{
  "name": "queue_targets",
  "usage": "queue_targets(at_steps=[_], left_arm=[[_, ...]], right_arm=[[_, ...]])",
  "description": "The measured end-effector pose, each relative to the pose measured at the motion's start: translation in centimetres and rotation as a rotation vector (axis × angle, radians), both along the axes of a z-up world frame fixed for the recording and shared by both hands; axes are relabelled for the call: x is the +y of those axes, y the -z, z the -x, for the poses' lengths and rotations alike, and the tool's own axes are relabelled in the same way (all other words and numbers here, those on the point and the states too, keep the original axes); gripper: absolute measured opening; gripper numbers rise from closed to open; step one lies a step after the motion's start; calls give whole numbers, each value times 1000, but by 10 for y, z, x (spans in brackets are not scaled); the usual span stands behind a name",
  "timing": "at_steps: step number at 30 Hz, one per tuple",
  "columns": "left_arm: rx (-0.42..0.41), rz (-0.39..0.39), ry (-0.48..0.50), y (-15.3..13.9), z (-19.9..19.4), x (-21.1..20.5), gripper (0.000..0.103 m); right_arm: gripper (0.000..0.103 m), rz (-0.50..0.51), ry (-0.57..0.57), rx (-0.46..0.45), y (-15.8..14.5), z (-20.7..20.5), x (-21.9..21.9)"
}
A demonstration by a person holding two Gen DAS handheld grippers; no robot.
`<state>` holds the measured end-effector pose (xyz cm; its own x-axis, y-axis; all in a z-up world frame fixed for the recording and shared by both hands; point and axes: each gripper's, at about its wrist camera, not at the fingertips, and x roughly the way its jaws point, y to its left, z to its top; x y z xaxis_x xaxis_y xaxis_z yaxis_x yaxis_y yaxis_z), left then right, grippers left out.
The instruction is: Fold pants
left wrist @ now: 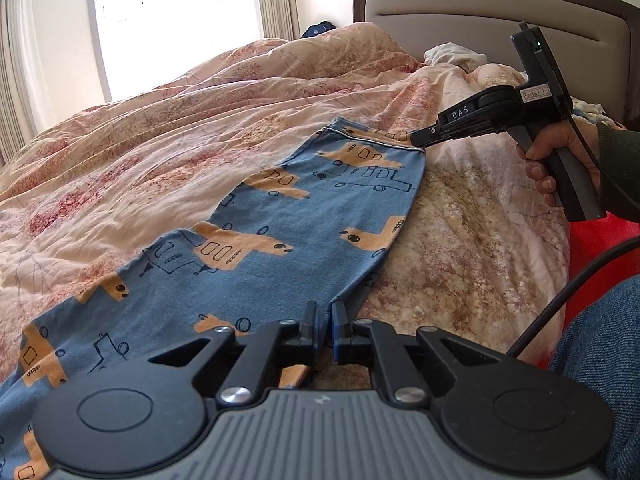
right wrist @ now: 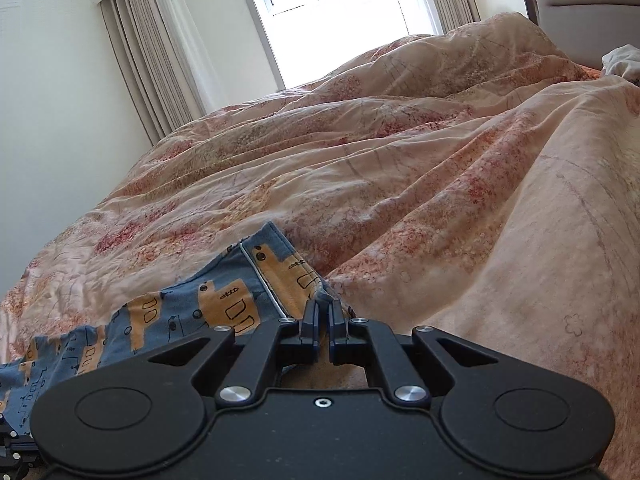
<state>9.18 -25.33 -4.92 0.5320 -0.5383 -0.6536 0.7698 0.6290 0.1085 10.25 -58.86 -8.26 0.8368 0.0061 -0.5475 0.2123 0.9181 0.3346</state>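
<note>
Pinching the pants point(left wrist: 280, 240) at two places along the near side: the left gripper point(left wrist: 325, 320) has its jaws drawn nearly together on a fold of blue cloth at the crotch-side edge, and the right gripper point(right wrist: 325, 312) is clamped on the waistband corner, where the white piping ends. In the left wrist view the right gripper point(left wrist: 418, 137) shows from outside, its tip at that same corner, held in the person's right hand point(left wrist: 560, 160). Pants lie spread on the rumpled floral duvet point(left wrist: 160, 120) of the bed, waistband toward the headboard point(left wrist: 500, 8), legs running off toward the lower left. Judgement: two grips on one long edge suit lifting that side together, to lay one half over the other lengthwise without the cloth sagging between. The soft, uneven duvet may let the fabric drag and wrinkle. No containers in view; nothing is held in anything. Window point(right wrist: 332, 12) and curtains point(right wrist: 152, 52) behind the bed.
</note>
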Motion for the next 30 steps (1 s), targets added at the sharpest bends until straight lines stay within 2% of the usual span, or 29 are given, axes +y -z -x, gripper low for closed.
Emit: queue_targets(at_steps=[2, 4, 5, 6, 8, 10, 11, 13, 16, 21, 26, 30], left_arm=[[-20, 0, -45, -5, 1, 3, 55], [-25, 7, -91, -10, -1, 9, 64], [-20, 11, -113, -13, -2, 13, 66], [-14, 19, -148, -16, -3, 18, 72], [-21, 35, -222, -23, -5, 29, 92], [-50, 50, -292, -30, -5, 43, 97], [-72, 53, -328, -35, -4, 51, 98], [-106, 51, -391, -43, -2, 67, 102], [-135, 67, -479, -53, 1, 97, 103], [-135, 89, -631, -57, -4, 149, 103], [-147, 55, -815, -49, -11, 217, 103], [-141, 58, -939, -45, -4, 274, 103]], right_arm=[[10, 25, -3, 8, -1, -1, 4], [25, 76, 7, 21, -5, -2, 10], [40, 102, 3, 19, -7, -1, 13], [58, 124, 4, 16, -11, 0, 17], [74, 156, -4, 1, -19, 2, 25], [82, 179, -31, -9, -28, 3, 35], [91, 193, -46, -14, -33, 3, 43], [101, 208, -84, -42, -43, 3, 57], [102, 212, -157, -70, -58, -4, 85], [102, 224, -314, -94, -75, -26, 152], [102, 266, -487, -83, -73, -55, 233], [102, 288, -607, -81, -69, -76, 293]])
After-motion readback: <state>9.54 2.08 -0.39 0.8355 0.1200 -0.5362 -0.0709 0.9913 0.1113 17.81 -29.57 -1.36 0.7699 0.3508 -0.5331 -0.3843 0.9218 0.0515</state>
